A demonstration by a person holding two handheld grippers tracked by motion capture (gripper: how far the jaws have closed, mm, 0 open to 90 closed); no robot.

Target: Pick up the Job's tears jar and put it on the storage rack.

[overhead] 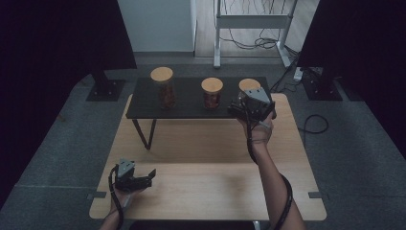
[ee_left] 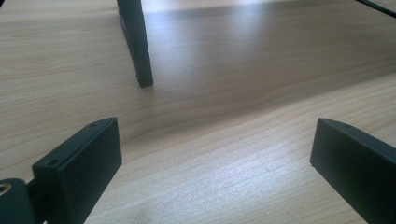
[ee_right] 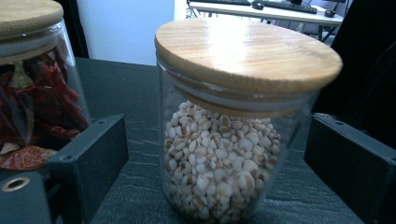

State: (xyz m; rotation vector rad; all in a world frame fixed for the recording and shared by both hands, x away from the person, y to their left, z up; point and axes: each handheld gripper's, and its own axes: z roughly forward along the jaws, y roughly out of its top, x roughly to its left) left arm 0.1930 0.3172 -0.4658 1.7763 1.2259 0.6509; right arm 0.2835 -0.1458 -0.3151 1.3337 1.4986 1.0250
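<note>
Three glass jars with wooden lids stand in a row on a low black shelf (overhead: 191, 103). The rightmost jar (overhead: 249, 85) holds pale grains (ee_right: 224, 163). My right gripper (overhead: 246, 98) is at this jar and open, with the jar (ee_right: 233, 140) standing upright between its jaws. The left finger (ee_right: 91, 158) is clear of the glass and the right finger (ee_right: 350, 168) is close beside it. My left gripper (overhead: 149, 177) is low over the wooden table (overhead: 210, 187) at the front left. It is open (ee_left: 215, 158) with nothing between its fingers.
The middle jar (overhead: 211, 93) holds red chillies (ee_right: 32, 93) and stands just left of the grain jar. The left jar (overhead: 162, 88) is taller. A black shelf leg (ee_left: 137, 46) stands on the table ahead of the left gripper. Stands and cables lie on the floor behind.
</note>
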